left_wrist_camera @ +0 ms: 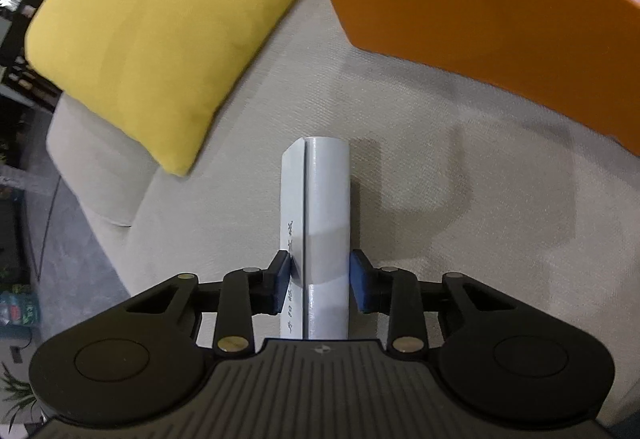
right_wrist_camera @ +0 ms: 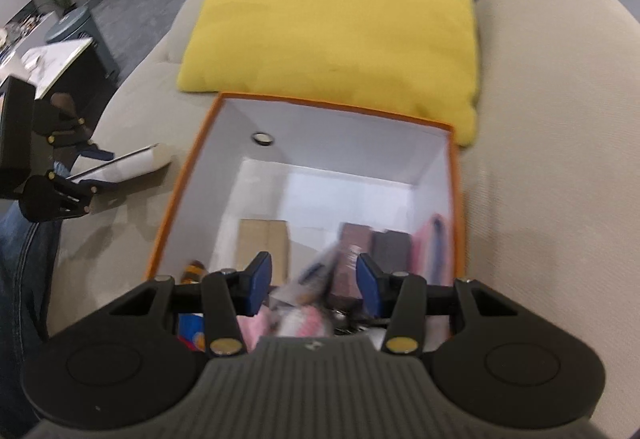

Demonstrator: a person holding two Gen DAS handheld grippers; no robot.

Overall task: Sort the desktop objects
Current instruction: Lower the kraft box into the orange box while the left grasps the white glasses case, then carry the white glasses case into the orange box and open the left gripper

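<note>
Now the left claw grips the white book above the sofa, beside the orange box. Right claw hangs open over the box's clutter. Next, I'd judge: lift the book over the wall and release.

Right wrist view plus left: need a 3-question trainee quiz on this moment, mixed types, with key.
1. True or false: the left gripper is shut on the white book.
2. The right gripper hangs over: A) the yellow cushion B) the orange box C) bare sofa.
3. Fill in: the book is held ___ the box, not in it.

Key: 1 true. 2 B; its fingers are apart. 3 outside.
</note>
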